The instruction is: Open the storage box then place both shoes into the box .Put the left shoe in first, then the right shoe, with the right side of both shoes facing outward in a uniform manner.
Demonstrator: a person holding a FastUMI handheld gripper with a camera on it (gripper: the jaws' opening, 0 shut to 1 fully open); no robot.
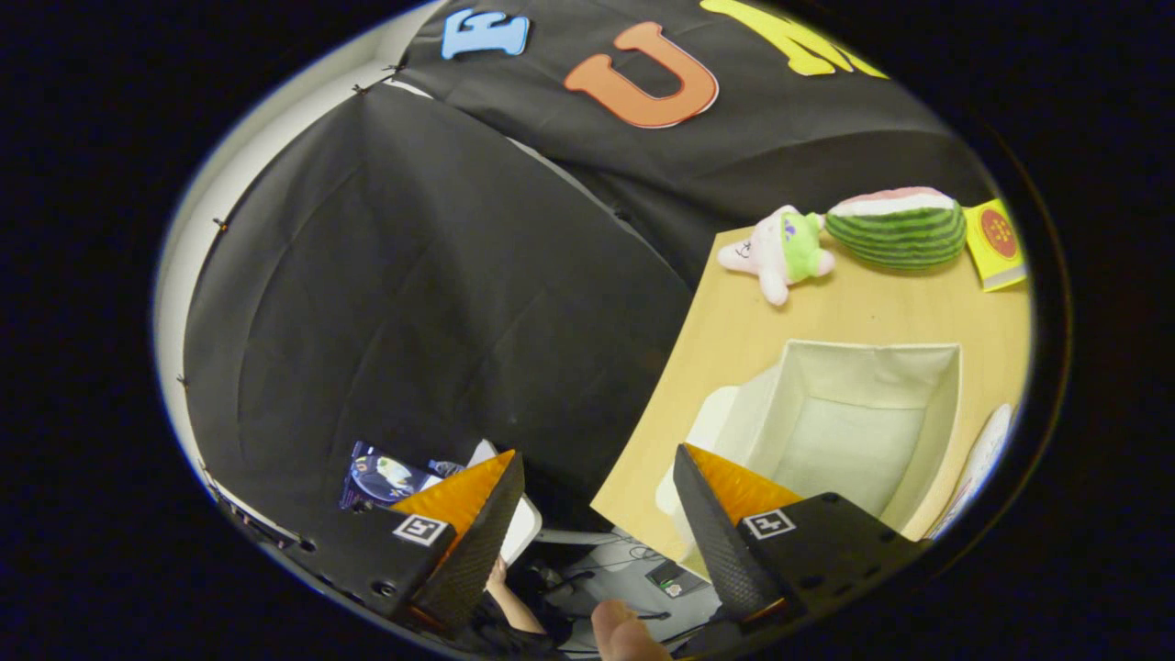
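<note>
Gripper (pixel 597 500) gapes wide, empty, beside the open box (pixel 854 413), whose soft fabric walls would likely buckle; grip its rim.

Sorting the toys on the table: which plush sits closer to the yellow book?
The watermelon plush, striped green, lies right beside the yellow book; the pink-and-green plush lies on its far side.

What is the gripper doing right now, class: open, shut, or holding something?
Gripper: open, holding nothing; its fingers are spread by the table edge, near the open storage box.
</note>
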